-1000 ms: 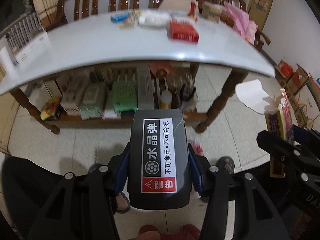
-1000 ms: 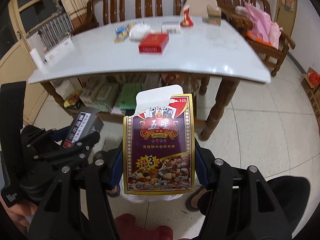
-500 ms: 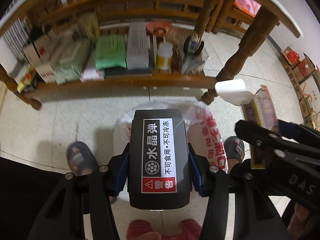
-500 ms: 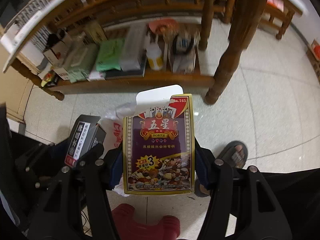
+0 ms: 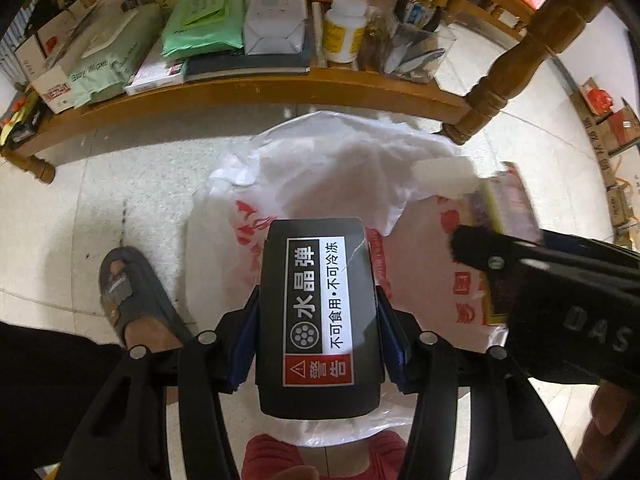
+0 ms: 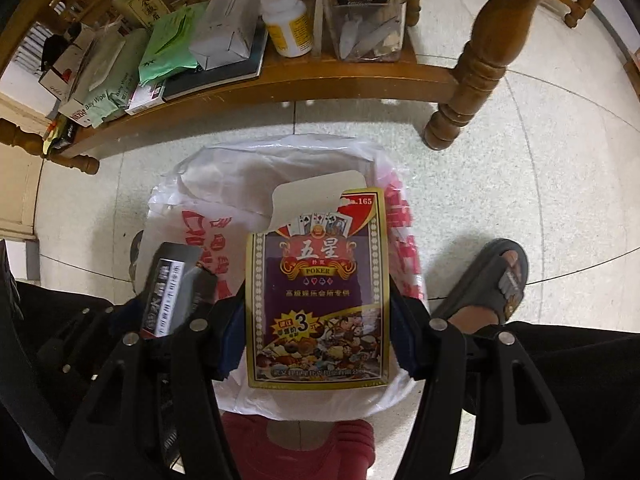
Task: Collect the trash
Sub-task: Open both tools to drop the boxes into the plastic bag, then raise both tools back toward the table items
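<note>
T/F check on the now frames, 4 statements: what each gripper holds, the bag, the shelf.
1. The left gripper holds a black box. True.
2. The right gripper is empty. False: it is shut on a poker card box.
3. A white plastic bag lies open on the floor below both boxes. True.
4. The white bottle lies inside the bag. False: it stands on the wooden shelf.

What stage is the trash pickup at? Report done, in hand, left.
Done: both items are picked up and held over the white plastic bag on the floor. In hand: left hand-held gripper clamps the black box; right hand-held gripper clamps the poker card box. Left: releasing both into the bag.
</note>
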Motion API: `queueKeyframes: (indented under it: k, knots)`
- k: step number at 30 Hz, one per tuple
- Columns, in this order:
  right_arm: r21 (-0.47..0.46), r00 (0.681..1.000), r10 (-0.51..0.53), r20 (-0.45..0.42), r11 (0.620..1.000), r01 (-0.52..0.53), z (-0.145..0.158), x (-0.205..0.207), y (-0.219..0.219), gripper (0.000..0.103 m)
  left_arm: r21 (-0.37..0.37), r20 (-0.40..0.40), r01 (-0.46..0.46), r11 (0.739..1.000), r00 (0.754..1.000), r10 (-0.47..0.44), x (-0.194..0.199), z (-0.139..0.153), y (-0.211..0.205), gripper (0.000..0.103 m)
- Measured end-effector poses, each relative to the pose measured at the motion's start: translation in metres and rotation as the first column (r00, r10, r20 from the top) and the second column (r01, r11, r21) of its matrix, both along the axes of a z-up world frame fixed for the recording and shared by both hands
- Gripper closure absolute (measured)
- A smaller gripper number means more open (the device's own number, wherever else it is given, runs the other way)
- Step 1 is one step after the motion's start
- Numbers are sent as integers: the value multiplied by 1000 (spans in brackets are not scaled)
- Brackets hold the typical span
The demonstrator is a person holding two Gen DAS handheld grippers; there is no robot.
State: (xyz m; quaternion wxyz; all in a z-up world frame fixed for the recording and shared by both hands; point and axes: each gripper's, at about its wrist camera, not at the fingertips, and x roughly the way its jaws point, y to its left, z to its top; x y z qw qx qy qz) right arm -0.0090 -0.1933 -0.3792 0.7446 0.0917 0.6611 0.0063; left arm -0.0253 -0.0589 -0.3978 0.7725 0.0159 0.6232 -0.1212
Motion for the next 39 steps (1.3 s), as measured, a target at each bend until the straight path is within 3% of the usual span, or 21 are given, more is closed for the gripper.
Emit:
queueKeyframes:
  k: [5,12,14,16,32,39]
  knots:
    - [-11,1000,7,-30,1000,-7,-19,5,6,45,50,-20,18,999,1000,-17,-2,-9,-3,52]
    - [-15,998,29,-57,999,-30,-26,9,15,42,42,-19,36,998,999,-35,-3,-9,-4,48]
    - [1,997,17,-70,1000,-17,-29,8,14,28,44,-28,33,998,999,-32,-3,-10,-3,16]
    - [3,997,14,-73,1000,-14,-30,8,13,23,41,-21,36,999,999,-35,-4,-8,-2,8]
    - [20,999,-37,-36,999,37,-15,5,3,17,52,-3,23,998,1000,-23,-5,-2,-1,8]
    - [21,998,-57,-30,998,58,6,-2,-5,13,56,22,-5,998,1000,3,-4,12,4,8]
